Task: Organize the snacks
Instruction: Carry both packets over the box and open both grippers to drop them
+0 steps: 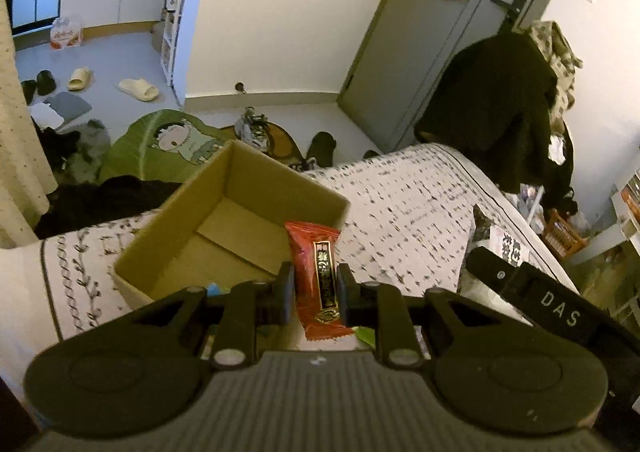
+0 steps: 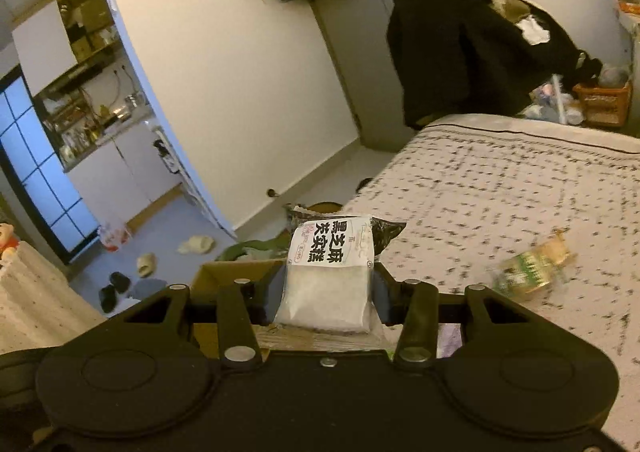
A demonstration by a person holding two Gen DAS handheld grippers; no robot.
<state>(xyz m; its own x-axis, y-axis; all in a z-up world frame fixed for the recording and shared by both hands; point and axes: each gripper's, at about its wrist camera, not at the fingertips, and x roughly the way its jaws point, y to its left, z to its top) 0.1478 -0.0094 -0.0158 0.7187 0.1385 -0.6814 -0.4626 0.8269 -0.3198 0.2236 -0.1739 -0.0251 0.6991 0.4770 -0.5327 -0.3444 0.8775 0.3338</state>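
your left gripper (image 1: 314, 288) has its two black fingers clamped on one red packet (image 1: 316, 280), a flat glossy sachet with crimped ends and a black and gold label strip down its middle. the packet stands upright between the pads, its top end over the near right corner of the box (image 1: 224, 228). one box only: plain brown cardboard, rectangular, open-topped, its inner bottom flaps showing, resting on the bed (image 1: 420, 204) at 11 o'clock from the gripper. a small blue item shows at the box's near edge; you cannot tell what it is.

your right gripper (image 2: 328, 296) has its fingers closed on one white packet (image 2: 328, 272), a soft clear-film pack with a pale block inside, a white label with bold black characters and a dark crinkled top end. it is held upright, with the box's edge (image 2: 236, 272) just beyond at 10 o'clock. the right gripper also shows in the left view at 3 o'clock (image 1: 532, 288), marked "das".

one more snack, a green packet (image 2: 532, 268), lies on the bed at 2 o'clock in the right view, well apart from the box; it is blurred. snack count visible: three. the bed cover is pale fabric with small dark printed marks and a dark border line.
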